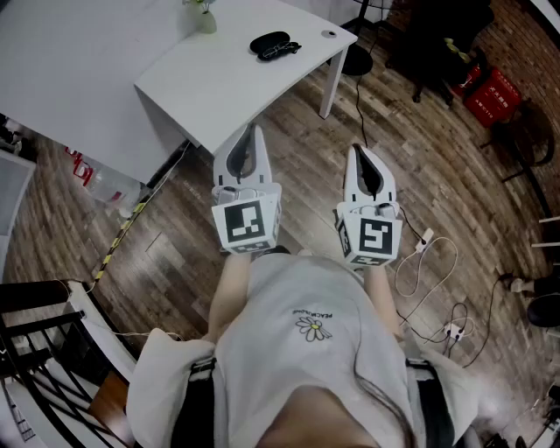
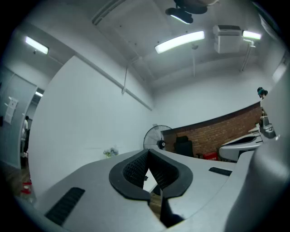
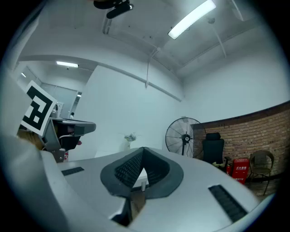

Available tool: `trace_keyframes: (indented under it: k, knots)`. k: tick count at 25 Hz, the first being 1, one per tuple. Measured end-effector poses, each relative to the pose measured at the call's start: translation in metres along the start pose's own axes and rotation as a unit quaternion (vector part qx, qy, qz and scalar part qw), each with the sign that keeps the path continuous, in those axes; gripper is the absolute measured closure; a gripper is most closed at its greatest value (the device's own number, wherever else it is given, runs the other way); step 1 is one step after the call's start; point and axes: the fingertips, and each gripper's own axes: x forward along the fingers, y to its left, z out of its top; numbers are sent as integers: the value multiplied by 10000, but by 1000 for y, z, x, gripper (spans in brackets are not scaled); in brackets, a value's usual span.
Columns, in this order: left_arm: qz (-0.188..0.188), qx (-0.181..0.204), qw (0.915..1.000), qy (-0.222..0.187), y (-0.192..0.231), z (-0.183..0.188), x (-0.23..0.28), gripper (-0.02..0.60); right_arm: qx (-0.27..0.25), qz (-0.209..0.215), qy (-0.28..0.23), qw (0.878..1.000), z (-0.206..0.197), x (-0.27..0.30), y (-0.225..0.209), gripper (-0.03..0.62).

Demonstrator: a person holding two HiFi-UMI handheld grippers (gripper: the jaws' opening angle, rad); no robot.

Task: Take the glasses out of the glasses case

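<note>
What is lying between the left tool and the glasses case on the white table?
Head view: only bare table top between left tool and glasses case.

White table on wood floor; small vase, perhaps holding plant, at far edge; standing fan beyond.

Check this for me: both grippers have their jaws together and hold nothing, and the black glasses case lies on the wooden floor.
One thing is wrong: the glasses case lies on the white table, not on the floor; the head view shows it. The rest holds: the left gripper and the right gripper have their jaws together and hold nothing.
</note>
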Motion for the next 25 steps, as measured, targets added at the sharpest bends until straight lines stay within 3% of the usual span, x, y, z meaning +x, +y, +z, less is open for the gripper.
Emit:
trace_keyframes:
  k: [4, 8, 14, 21, 25]
  knots:
    - [142, 86, 9996, -208, 3, 5, 5, 565, 13, 17, -53, 10000, -2, 6, 3, 586]
    - [99, 309, 9995, -34, -2, -1, 2, 565, 38, 64, -45, 10000, -4, 3, 2, 586]
    - [119, 280, 9995, -40, -12, -3, 0, 565, 14, 231, 98, 9997, -17, -1, 3, 586]
    - [74, 366, 9993, 24, -14, -3, -2, 565, 501, 308, -13, 9983, -21, -2, 3, 585]
    - [44, 419, 9989, 216, -4, -11, 4, 565, 222, 467, -33, 9987, -25, 1, 13, 586]
